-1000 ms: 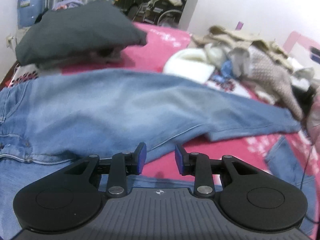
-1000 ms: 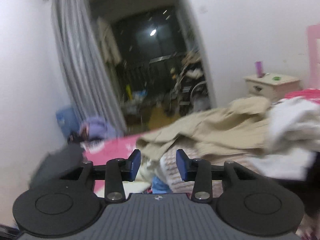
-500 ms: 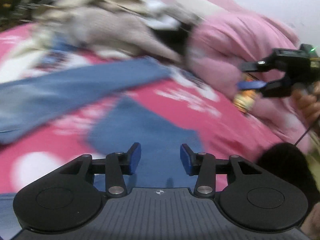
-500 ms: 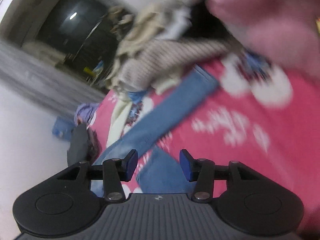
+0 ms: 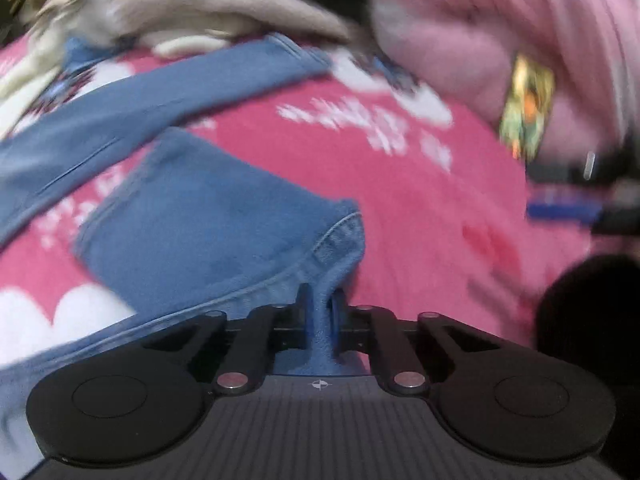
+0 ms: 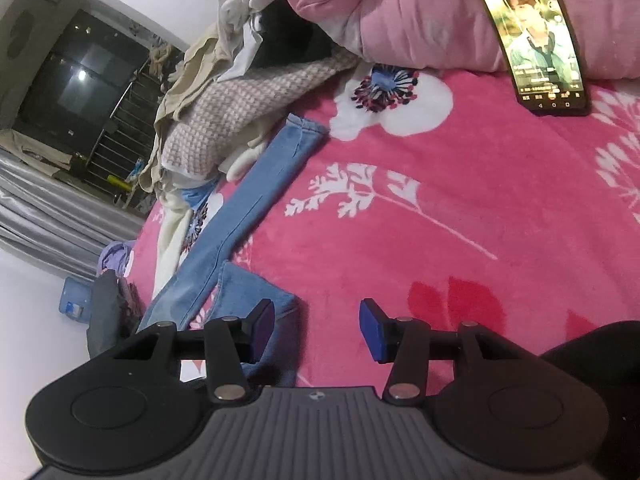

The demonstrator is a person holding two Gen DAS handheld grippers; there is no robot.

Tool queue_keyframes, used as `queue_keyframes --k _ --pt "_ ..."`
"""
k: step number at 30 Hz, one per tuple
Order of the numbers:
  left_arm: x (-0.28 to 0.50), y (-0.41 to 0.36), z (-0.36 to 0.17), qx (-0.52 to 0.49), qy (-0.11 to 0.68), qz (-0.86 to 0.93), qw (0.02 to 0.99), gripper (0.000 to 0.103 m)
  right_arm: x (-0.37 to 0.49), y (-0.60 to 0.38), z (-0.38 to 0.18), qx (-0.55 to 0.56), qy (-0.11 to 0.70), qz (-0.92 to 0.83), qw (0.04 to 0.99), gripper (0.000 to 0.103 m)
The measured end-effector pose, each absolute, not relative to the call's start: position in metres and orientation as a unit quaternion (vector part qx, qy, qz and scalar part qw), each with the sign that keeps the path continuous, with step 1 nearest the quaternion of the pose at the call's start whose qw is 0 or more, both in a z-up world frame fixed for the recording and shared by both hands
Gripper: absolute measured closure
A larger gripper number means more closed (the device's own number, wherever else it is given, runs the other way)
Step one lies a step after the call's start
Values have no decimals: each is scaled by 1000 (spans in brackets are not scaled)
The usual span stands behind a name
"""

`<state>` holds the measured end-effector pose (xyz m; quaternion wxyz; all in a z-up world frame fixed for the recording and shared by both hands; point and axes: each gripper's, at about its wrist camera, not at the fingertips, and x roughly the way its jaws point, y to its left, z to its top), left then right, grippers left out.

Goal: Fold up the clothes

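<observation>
My left gripper pinches the hem of the jeans low over the pink blanket — my right gripper hovers beside it, fingers spread wide, holding nothing.

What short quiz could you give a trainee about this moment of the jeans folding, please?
1. True or false: the left gripper has its jaws shut on the hem of the jeans.
2. The right gripper is: A) open and holding nothing, B) shut on the jeans, C) shut on the phone.
3. What leans against the pink quilt, with its screen lit?

Key: 1 true; 2 A; 3 the phone.
</observation>
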<state>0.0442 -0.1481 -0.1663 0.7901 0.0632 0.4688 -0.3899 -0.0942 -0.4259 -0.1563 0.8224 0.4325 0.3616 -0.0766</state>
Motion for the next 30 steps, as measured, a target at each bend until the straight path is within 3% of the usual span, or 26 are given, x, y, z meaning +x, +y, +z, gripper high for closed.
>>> queue_keyframes --k 6,13,20,26,30 --pt "77 -28 -134 -156 417 -327 834 98 -72 -403 -162 421 381 -44 822 53" --pt "113 110 -178 -317 461 -157 814 72 -31 -364 -174 400 419 11 815 49" --pt "102 122 -182 -306 458 -161 819 66 18 -328 -197 410 458 61 787 48" --pt "93 109 -188 -261 465 -175 828 65 41 -311 -231 522 459 78 714 48" --pt "86 103 -191 -236 469 -185 831 64 37 -309 -252 645 409 98 638 47"
